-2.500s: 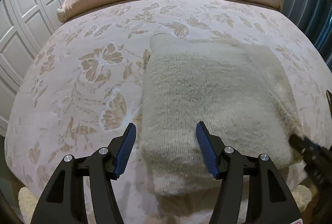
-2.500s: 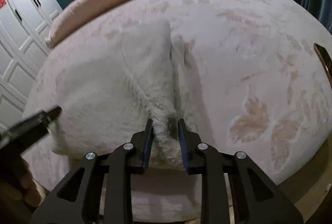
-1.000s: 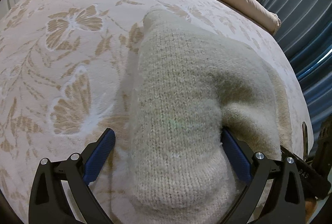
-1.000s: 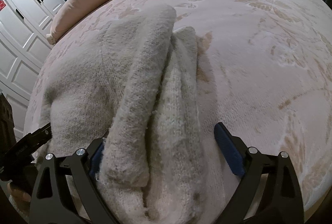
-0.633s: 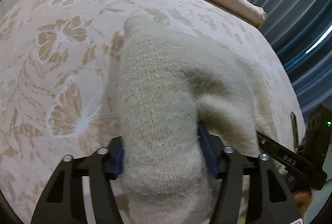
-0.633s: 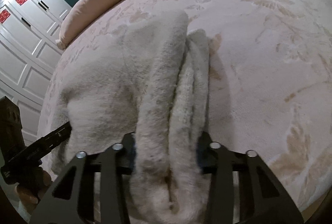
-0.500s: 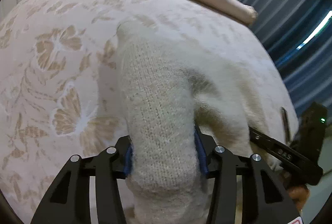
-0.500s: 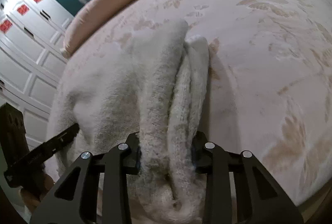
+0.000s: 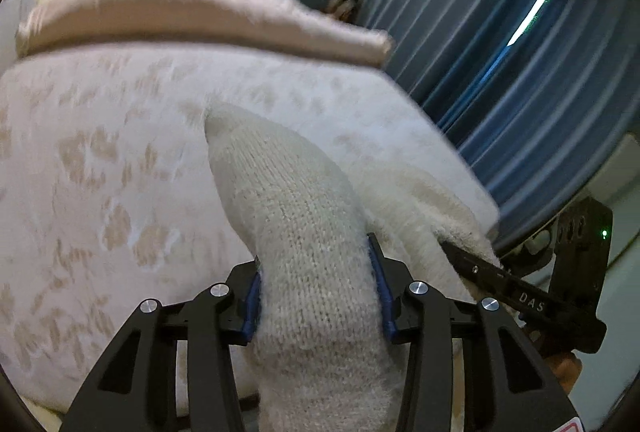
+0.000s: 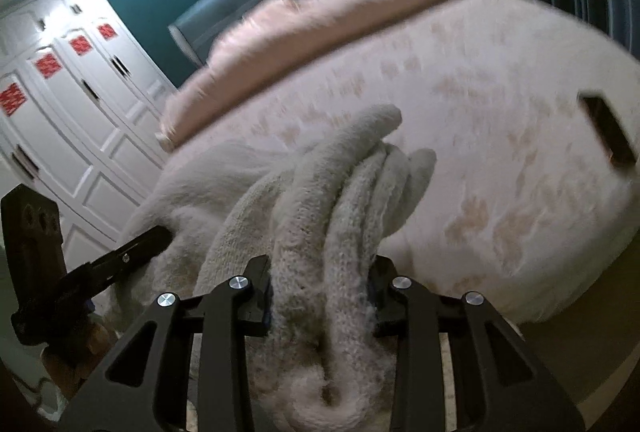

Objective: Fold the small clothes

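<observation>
A cream knitted sweater (image 9: 296,216) is lifted off the near edge of the bed. My left gripper (image 9: 316,296) is shut on its bunched left corner. My right gripper (image 10: 320,296) is shut on the bunched right corner of the same sweater (image 10: 320,200), whose folds hang between the jaws. The far end of the sweater still touches the bed. The right gripper shows at the right of the left wrist view (image 9: 472,264); the left gripper shows at the left of the right wrist view (image 10: 156,236).
The bed (image 9: 100,160) has a white cover with beige flowers. A pink rolled duvet (image 9: 180,12) lies at its head. A dark flat object (image 10: 608,132) lies on the bed at the right. White wardrobe doors (image 10: 60,104) stand left, blue curtains (image 9: 520,52) right.
Both grippers closed on the sweater's near corners and then lifted them up and back from the bed. The views tilted upward and the sweater now hangs bunched between the jaws.
</observation>
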The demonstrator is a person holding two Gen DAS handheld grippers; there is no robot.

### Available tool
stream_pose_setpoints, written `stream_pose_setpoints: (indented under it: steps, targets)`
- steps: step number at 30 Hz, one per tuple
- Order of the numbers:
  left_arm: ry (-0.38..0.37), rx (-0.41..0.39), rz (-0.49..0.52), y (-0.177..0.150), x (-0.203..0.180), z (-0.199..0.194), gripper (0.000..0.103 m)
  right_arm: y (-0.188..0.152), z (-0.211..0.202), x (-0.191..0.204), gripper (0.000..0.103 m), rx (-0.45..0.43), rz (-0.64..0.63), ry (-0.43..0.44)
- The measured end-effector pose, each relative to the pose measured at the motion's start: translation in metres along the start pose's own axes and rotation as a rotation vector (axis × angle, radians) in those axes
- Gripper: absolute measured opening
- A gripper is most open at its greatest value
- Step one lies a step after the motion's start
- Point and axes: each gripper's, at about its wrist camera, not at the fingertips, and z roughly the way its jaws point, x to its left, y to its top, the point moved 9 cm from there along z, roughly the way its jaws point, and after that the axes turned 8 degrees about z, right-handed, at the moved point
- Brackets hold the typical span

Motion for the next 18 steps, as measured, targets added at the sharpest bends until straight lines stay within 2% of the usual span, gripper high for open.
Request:
stream_pose_setpoints:
  steps: [3, 9, 15, 18]
  targets:
    - [-0.021, -0.127, 0.048, 0.035, -0.018, -0.047, 0.041, 0.018, -0.041, 0.033, 0.031, -0.115, -0.054, 0.048]
    - [-0.020, -0.424, 0.189, 0.109, -0.043, -0.166, 0.041, 0.071, -0.136, 0.138, 0.031, -0.419, -0.211, 0.216]
    - [0.052, -0.740, 0.332, 0.165, -0.044, -0.290, 0.042, 0.105, -0.186, 0.236, 0.032, -0.600, -0.346, 0.371]
    - [0.098, -0.853, 0.356, 0.178, -0.021, -0.321, 0.043, 0.120, -0.183, 0.275, 0.033, -0.633, -0.386, 0.431]
